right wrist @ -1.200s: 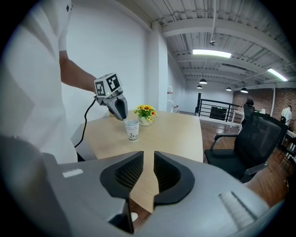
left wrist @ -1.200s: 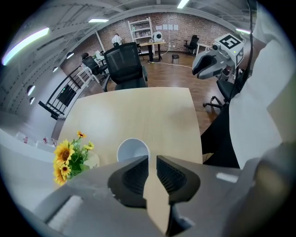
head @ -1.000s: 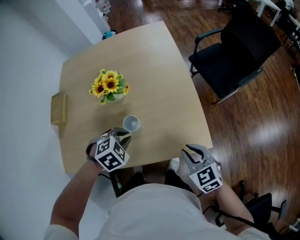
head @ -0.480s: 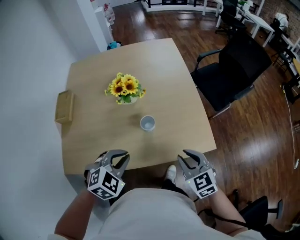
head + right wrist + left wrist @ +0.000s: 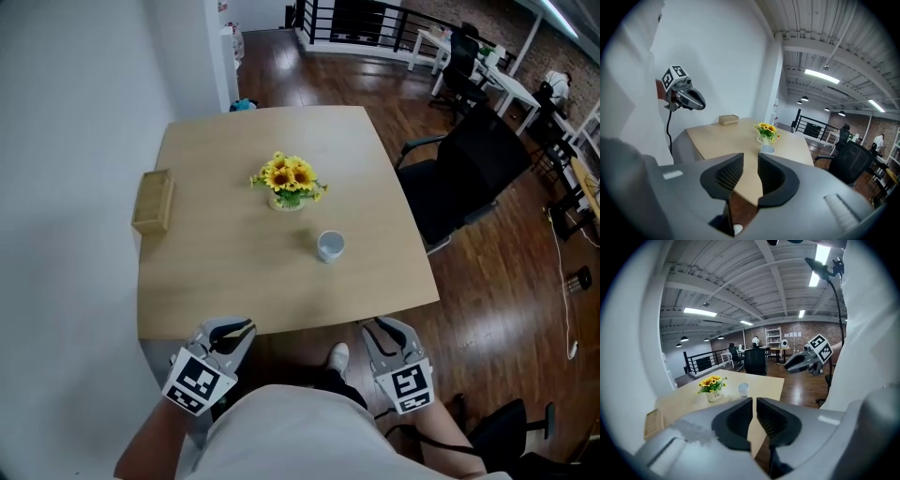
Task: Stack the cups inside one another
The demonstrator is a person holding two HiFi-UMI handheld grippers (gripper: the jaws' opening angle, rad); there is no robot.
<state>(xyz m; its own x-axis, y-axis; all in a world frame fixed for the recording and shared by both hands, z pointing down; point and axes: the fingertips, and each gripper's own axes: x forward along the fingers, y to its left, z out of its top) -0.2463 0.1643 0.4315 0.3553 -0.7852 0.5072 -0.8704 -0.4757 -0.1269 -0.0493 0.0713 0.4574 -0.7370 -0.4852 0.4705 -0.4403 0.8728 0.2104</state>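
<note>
L gripper (image 5: 234, 330) & R gripper (image 5: 380, 330) have both pulled back off the near edge of the table (image 5: 216, 286) to the body, jaws nearly together w/ nothing in them; the cup (image 5: 329, 246) stands alone mid-table near the flowers (image 5: 288, 178), so stacking prob done.

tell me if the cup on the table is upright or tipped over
Upright. The cup stands on its base on the table, its round open mouth facing up in the head view, near the flowers.
</note>
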